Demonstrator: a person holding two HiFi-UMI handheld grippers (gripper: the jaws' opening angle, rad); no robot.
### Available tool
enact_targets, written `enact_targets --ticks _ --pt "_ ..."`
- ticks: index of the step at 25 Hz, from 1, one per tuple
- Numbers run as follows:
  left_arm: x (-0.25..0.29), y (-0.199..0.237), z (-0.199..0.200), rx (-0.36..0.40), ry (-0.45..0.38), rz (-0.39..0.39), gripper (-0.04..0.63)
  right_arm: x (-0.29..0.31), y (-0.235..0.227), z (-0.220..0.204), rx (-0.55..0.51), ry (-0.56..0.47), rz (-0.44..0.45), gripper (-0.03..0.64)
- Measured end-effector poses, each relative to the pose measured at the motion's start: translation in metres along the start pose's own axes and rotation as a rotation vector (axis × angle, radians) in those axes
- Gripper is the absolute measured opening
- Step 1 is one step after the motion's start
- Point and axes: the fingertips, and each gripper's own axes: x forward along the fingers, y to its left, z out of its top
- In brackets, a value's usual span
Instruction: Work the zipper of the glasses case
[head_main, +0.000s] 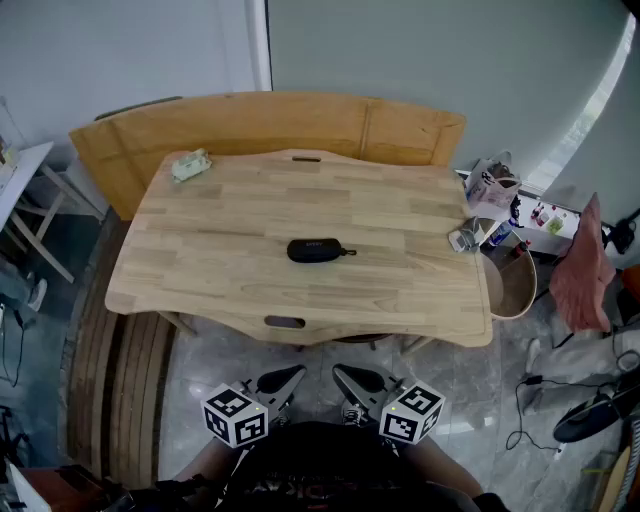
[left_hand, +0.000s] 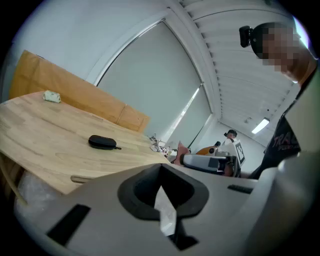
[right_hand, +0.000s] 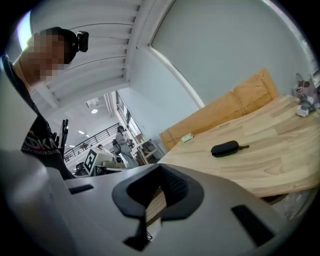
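The dark glasses case (head_main: 318, 250) lies flat near the middle of the pale wooden surface (head_main: 400, 300), its long side running left to right. A thin tail pokes out of its right end, possibly the zipper pull, though it is too small to be sure. The left tongs (head_main: 296, 374) and the right tongs (head_main: 341, 373) are both clenched, with nothing gripped in either. They hang side by side close to the person's body, below the near edge of the surface and well apart from the case, with their tips angled toward each other. A crumpled greenish packet (head_main: 190, 165) sits near the far left corner, and a small grey object (head_main: 463, 238) rests at the right edge. A curved wooden panel (head_main: 270, 125) stands along the far side, and a pink cloth (head_main: 582, 270) hangs off to the right
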Motion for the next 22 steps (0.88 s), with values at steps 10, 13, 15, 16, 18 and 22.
enact_targets --ticks 10,13,15,16,18,22 --pt "-0.0022 0.0 -0.0034 0.001 -0.002 0.0 0.002 0.0012 0.0014 -0.0047 -0.001 -0.002 0.001 0.014" --pt "-0.0027 -0.0001 -0.0037 0.0 -0.003 -0.001 0.003 0.0014 0.0023 -0.0045 -0.002 -0.004 0.004 0.014" --pt "-0.003 -0.0002 -0.0045 -0.001 -0.002 -0.002 0.002 0.0017 0.0034 -0.0046 0.002 -0.008 0.011 0.014" --pt "-0.0031 -0.0003 -0.0049 -0.001 -0.001 -0.003 0.003 0.0017 0.0043 -0.0045 0.003 -0.011 0.016 0.014" --pt "-0.0035 -0.0002 -0.0053 -0.002 0.0 -0.005 0.002 0.0023 0.0053 -0.0045 0.006 -0.013 0.021 0.014" --pt "-0.0033 0.0022 -0.0053 -0.009 -0.002 -0.006 0.003 0.0045 0.0039 -0.0051 0.007 -0.008 0.021 0.014"
